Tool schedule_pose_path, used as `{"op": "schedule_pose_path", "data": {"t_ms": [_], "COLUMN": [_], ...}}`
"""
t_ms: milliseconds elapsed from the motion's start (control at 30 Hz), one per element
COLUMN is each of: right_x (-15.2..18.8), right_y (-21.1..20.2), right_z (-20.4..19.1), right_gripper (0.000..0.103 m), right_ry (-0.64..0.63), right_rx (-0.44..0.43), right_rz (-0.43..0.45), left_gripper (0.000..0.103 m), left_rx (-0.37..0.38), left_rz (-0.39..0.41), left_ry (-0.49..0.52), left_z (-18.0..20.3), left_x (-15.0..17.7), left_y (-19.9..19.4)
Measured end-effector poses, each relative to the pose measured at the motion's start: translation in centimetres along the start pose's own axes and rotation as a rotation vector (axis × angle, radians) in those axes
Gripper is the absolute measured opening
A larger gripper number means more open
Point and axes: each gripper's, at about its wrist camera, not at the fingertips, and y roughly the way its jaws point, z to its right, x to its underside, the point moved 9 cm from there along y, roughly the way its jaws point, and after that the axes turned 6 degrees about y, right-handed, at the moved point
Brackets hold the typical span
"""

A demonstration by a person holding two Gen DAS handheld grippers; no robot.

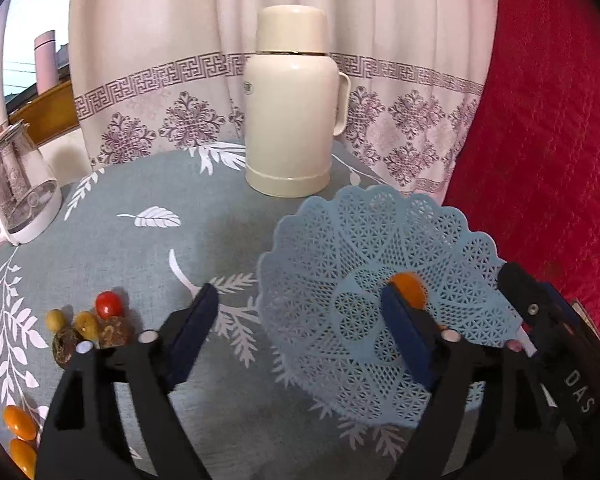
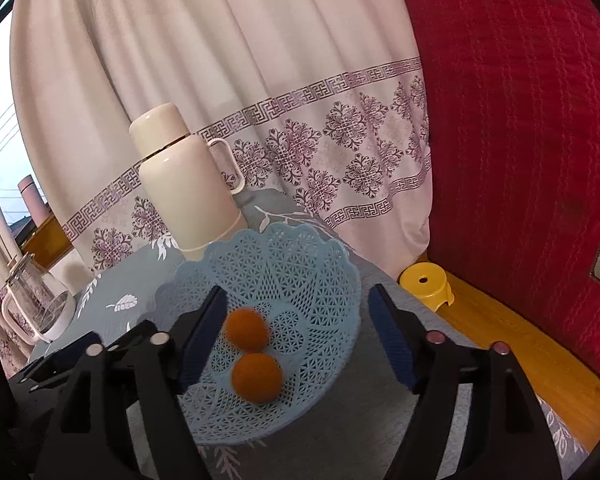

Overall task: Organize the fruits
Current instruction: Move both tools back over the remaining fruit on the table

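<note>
Two round orange fruits [image 2: 252, 350] sit loose in the pale blue lattice plastic basket [image 2: 320, 264], between the wide-open right tongs [image 2: 298, 320]. Left tongs [image 1: 300, 324], open and empty; the small mixed fruit cluster [image 1: 88, 326] waits on the worktop just off their left, nearest that hand.

Pale blue lattice basket [image 2: 320, 264] holds orange fruits [image 2: 256, 376] (grey leaf-print tablecloth [image 1: 148, 240] beneath).

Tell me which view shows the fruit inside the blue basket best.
The right wrist view: both orange fruits lie in plain sight in the blue basket, between the open right gripper fingers. The left wrist view shows only one orange fruit, partly hidden behind a left gripper finger.
</note>
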Motion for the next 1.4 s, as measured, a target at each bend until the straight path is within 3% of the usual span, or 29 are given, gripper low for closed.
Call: {"op": "schedule_pose_path", "data": {"t_ms": [167,233,433,500,633,933,1133,1400], "right_x": [-0.3,-0.2,-1.0,-1.2,-1.3,0.0,0.7,1.6], "right_y": [0.1,0.1,-1.1,-1.5,-2.0,-2.1,-2.4,-2.5], "right_z": [0.3,0.3,0.3,0.3,-0.8,-3.3,-4.5,-5.6], "right_gripper": [0.08,0.088,0.092,0.098,0.098,0.098,0.098,0.098], "right_ry": [0.013,0.018,0.045,0.049,-0.003,-0.097,-0.154,-0.205], "right_rx": [0.001,-0.005,-0.033,-0.041,-0.077,-0.132,-0.15,-0.16], "right_rz": [0.004,0.004,0.084,0.116,0.158,0.124,0.122,0.11], "left_gripper": [0.1,0.1,0.1,0.1,0.1,0.1,0.1,0.1], "left_rx": [-0.034,-0.05,-0.085,-0.092,-0.134,-0.311,-0.412,-0.479], "left_rz": [0.023,0.032,0.063,0.062,0.045,0.085,0.044,0.035], "left_ry": [-0.017,-0.018,-0.018,-0.026,-0.056,-0.131,-0.199,-0.249], "left_z": [-1.0,-1.3,-2.1,-2.4,-3.8,-9.3,-12.6,-15.9], "left_x": [-0.1,-0.1,0.8,1.3,2.2,4.1,6.6,9.5], "left_y": [-0.5,-0.7,-1.9,-2.2,-3.0,-7.0,-9.3,-11.8]}}
